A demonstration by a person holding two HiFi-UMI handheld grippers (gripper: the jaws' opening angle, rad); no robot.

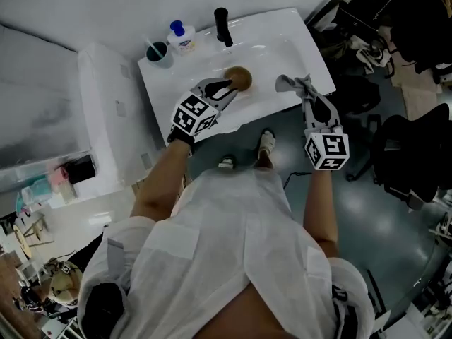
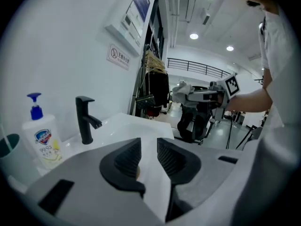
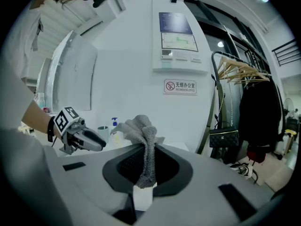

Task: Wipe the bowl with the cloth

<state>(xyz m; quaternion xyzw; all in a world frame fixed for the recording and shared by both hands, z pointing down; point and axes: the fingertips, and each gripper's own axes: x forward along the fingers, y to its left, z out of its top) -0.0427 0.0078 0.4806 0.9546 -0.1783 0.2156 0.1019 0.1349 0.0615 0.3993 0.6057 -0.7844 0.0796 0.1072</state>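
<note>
A small brown bowl (image 1: pixel 240 77) sits in the white sink (image 1: pixel 282 48). My left gripper (image 1: pixel 227 87) reaches it from the near side, fingertips at its near rim. In the left gripper view the left gripper (image 2: pixel 148 157) stands open, white basin showing through the gap and a sliver of the bowl (image 2: pixel 137 173) beside the left pad. My right gripper (image 1: pixel 306 95) hovers over the sink's near right edge, shut on a grey knitted cloth (image 1: pixel 292 84). The cloth (image 3: pixel 140 128) stands bunched above the right gripper (image 3: pixel 146 166) in its own view.
A black faucet (image 1: pixel 222 25) rises at the sink's back. A white soap bottle with blue pump (image 1: pixel 181 37) and a teal cup (image 1: pixel 158 53) stand at the back left. A white cabinet (image 1: pixel 106 119) adjoins the sink's left. Black chairs (image 1: pixel 413 154) are at the right.
</note>
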